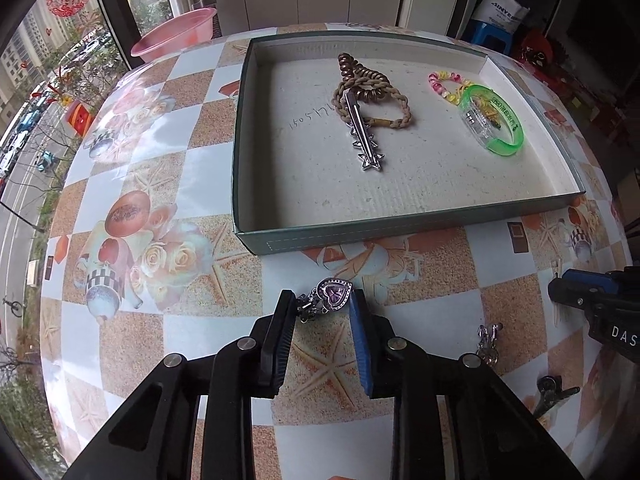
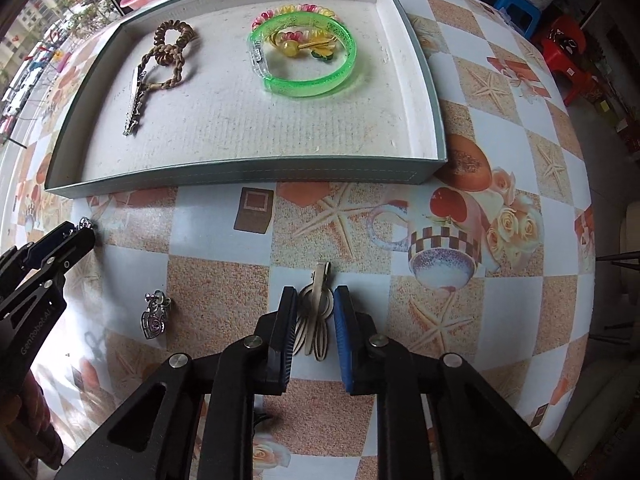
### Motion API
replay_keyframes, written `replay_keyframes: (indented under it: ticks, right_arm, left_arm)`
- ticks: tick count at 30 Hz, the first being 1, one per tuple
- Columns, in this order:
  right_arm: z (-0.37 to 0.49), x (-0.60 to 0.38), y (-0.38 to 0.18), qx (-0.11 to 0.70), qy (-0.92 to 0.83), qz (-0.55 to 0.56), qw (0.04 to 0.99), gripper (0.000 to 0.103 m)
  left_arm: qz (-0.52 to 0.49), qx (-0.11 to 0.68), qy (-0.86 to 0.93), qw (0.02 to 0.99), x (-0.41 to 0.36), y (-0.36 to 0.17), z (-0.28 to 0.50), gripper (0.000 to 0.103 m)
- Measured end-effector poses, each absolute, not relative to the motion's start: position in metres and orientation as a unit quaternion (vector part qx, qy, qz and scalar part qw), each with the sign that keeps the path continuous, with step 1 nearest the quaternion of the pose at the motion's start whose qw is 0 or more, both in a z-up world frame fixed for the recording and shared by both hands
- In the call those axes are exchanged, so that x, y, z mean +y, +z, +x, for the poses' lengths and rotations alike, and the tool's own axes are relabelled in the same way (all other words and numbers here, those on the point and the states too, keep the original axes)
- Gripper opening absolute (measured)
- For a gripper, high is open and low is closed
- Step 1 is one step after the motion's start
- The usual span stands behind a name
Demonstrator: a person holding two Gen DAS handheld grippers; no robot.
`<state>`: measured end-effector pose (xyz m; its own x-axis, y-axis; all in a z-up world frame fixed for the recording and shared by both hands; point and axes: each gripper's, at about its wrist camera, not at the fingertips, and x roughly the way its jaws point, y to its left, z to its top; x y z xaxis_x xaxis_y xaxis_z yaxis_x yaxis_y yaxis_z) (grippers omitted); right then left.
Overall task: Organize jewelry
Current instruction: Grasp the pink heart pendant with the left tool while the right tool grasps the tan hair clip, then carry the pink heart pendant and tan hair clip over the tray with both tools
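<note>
On the bench before the tray (image 1: pixel 408 236), left gripper (image 1: pixel 323 304) clamps a heart pendant (image 1: pixel 334 295) and right gripper (image 2: pixel 316 308) a hair clip (image 2: pixel 316 320), jaws closed for lifting.

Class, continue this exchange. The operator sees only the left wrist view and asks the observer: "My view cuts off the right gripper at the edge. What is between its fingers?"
Observer: A pale hair clip lying on the table; the right gripper looks closed on its loops.
Operator: Which way does the clip point?
Observer: Its straight end sticks out past the fingertips, toward the front wall of the box.
</note>
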<state>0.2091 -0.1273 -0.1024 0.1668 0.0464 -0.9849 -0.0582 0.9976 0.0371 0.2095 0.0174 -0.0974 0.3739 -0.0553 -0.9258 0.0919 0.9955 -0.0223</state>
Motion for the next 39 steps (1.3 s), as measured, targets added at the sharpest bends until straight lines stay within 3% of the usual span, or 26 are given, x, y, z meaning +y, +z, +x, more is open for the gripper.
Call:
replay_keyframes:
  ticks: [1, 2, 3, 19, 20, 21, 22, 31, 33, 35, 36, 39]
  right_arm:
    - [0.211, -0.125, -0.103, 0.644, 0.037, -0.004, 0.764, 0.020]
    - [0.207, -0.128, -0.103, 0.644, 0.039, 0.000, 0.764, 0.020]
    - [0.207, -0.129, -0.102, 0.645, 0.042, 0.006, 0.763, 0.020]
    - [0.190, -0.180, -0.079, 0.638, 0.076, 0.081, 0.762, 0.020]
    - [0.188, -0.184, -0.078, 0.638, 0.077, 0.085, 0.761, 0.020]
    - [0.188, -0.185, -0.077, 0.638, 0.078, 0.087, 0.761, 0.020]
    - [0.184, -0.185, -0.078, 0.638, 0.079, 0.089, 0.761, 0.020]
    - [0.177, -0.191, -0.074, 0.636, 0.077, 0.096, 0.762, 0.020]
    - [0.175, -0.193, -0.073, 0.636, 0.077, 0.096, 0.762, 0.020]
    - [0.175, -0.193, -0.074, 0.636, 0.077, 0.097, 0.762, 0.020]
    - [0.174, -0.194, -0.073, 0.635, 0.077, 0.097, 0.762, 0.020]
    - [0.173, -0.195, -0.070, 0.634, 0.078, 0.100, 0.763, 0.020]
  left_arm:
    - [0.012, 0.559, -0.047, 0.828, 0.016, -0.095, 0.206, 0.036]
    - [0.005, 0.559, -0.049, 0.827, 0.017, -0.093, 0.205, 0.021]
    - [-0.001, 0.561, -0.048, 0.826, 0.019, -0.090, 0.204, 0.019]
    - [-0.015, 0.559, -0.019, 0.829, 0.038, -0.073, 0.189, 0.019]
    - [-0.020, 0.562, -0.017, 0.826, 0.039, -0.073, 0.188, 0.028]
    - [-0.024, 0.567, -0.015, 0.824, 0.040, -0.073, 0.189, 0.046]
    - [-0.026, 0.568, -0.006, 0.823, 0.041, -0.073, 0.189, 0.101]
    - [-0.024, 0.582, 0.043, 0.812, 0.041, -0.088, 0.208, 0.103]
    - [-0.023, 0.595, 0.041, 0.802, 0.037, -0.097, 0.213, 0.092]
    - [-0.020, 0.607, 0.034, 0.793, 0.033, -0.105, 0.216, 0.075]
    - [-0.020, 0.604, 0.031, 0.796, 0.031, -0.105, 0.216, 0.073]
    - [-0.014, 0.596, 0.014, 0.803, 0.027, -0.102, 0.213, 0.038]
